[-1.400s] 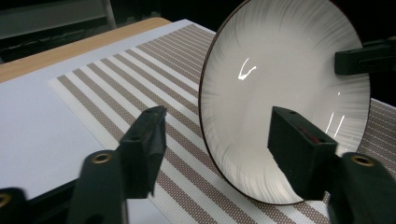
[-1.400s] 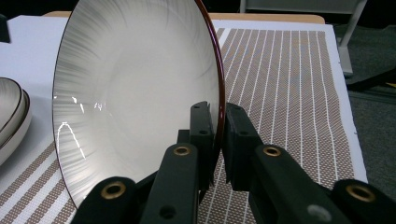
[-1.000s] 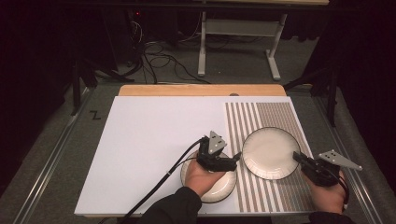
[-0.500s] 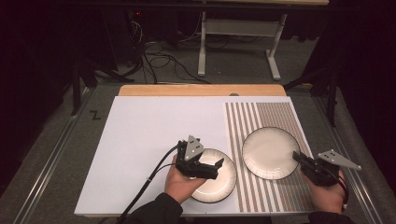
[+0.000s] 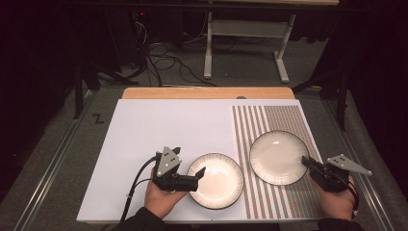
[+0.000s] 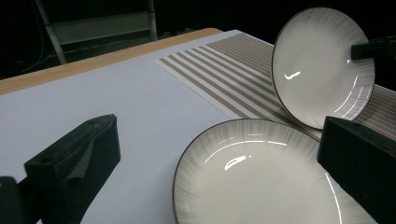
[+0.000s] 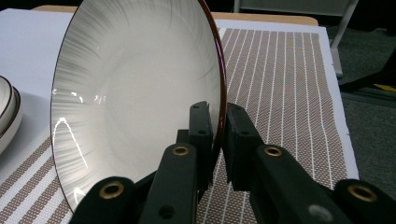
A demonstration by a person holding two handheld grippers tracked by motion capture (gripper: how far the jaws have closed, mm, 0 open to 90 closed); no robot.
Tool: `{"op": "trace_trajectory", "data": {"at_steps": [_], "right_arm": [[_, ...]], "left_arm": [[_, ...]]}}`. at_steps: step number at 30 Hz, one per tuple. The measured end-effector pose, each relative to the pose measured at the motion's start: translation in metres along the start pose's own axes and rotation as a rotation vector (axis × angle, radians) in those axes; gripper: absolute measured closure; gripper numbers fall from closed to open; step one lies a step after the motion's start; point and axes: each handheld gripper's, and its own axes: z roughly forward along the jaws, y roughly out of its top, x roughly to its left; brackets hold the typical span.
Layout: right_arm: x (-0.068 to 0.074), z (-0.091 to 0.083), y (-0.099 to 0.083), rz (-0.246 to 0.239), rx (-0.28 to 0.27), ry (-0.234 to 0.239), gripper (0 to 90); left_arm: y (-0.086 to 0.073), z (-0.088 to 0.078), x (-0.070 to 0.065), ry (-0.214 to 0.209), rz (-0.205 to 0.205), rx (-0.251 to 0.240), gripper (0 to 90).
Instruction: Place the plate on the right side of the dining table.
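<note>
Right now my right gripper [image 5: 308, 163] has its jaws clamped on the rim of the far plate [image 5: 278, 157], one jaw inside the rim and one behind it, as the right gripper view makes plain [image 7: 219, 135]. That plate [image 7: 140, 93] is tipped up on edge over the striped mat [image 5: 288, 120], its lower rim down near the mat and its white face turned toward the other plate; in the left gripper view it [image 6: 322, 65] stands steeply tilted just behind the near plate. My left gripper [image 5: 197, 175] sits at the left edge of the near plate [image 5: 216, 180], jaws spread wide apart with nothing between them, and I see the two black jaws well separated in the left gripper view, one on each side of that plate [image 6: 261, 172]. The near plate lies flat on the white table top [image 5: 159, 130], its right edge reaching the first stripes of the mat. Both plates are white with a dark rim and fine grey lines fanning inward. My hand [image 5: 161, 202] holds the left gripper from below, its cable [image 5: 134, 185] trailing off toward the table's front edge.
</note>
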Motion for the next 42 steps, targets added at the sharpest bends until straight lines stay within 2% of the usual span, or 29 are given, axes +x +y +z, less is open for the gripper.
{"op": "trace_trajectory", "data": {"at_steps": [4, 8, 11, 13, 15, 18, 22, 27, 35, 40, 42], "right_arm": [[0.0, 0.0, 0.0, -0.001, 0.001, -0.002, 84.0], [0.001, -0.001, 0.0, -0.003, 0.0, -0.006, 83.9], [0.002, -0.001, 0.0, -0.004, 0.002, -0.009, 83.9], [0.001, -0.001, 0.0, -0.004, 0.002, -0.009, 84.0], [0.001, -0.001, 0.0, 0.003, 0.006, -0.011, 83.9], [0.0, 0.002, 0.001, 0.009, 0.016, -0.012, 83.6], [-0.002, 0.006, 0.003, 0.014, 0.027, -0.012, 83.3], [-0.006, 0.013, 0.004, 0.045, 0.048, -0.005, 82.9], [-0.016, 0.025, 0.003, 0.096, 0.09, 0.004, 81.5], [-0.021, 0.031, 0.001, 0.117, 0.108, 0.005, 80.9], [-0.022, 0.032, 0.001, 0.111, 0.109, 0.008, 80.8]], "left_arm": [[-0.008, -0.016, 0.013, 0.033, 0.001, 0.006, 0.3], [-0.018, -0.028, 0.028, 0.065, -0.021, 0.004, 0.3], [-0.026, -0.031, 0.034, 0.078, -0.042, -0.003, 0.3], [-0.032, -0.031, 0.037, 0.086, -0.042, 0.009, 0.3], [-0.037, -0.03, 0.038, 0.101, -0.032, 0.026, 0.3], [-0.042, -0.028, 0.041, 0.094, -0.051, 0.032, 0.4], [-0.042, -0.027, 0.04, 0.083, -0.043, 0.028, 0.8], [-0.043, -0.025, 0.039, 0.08, -0.029, 0.04, 1.5], [-0.044, -0.027, 0.041, 0.074, -0.043, 0.031, 2.0], [-0.044, -0.027, 0.042, 0.073, -0.041, 0.032, 2.1], [-0.044, -0.027, 0.042, 0.073, -0.043, 0.03, 2.1]]}}
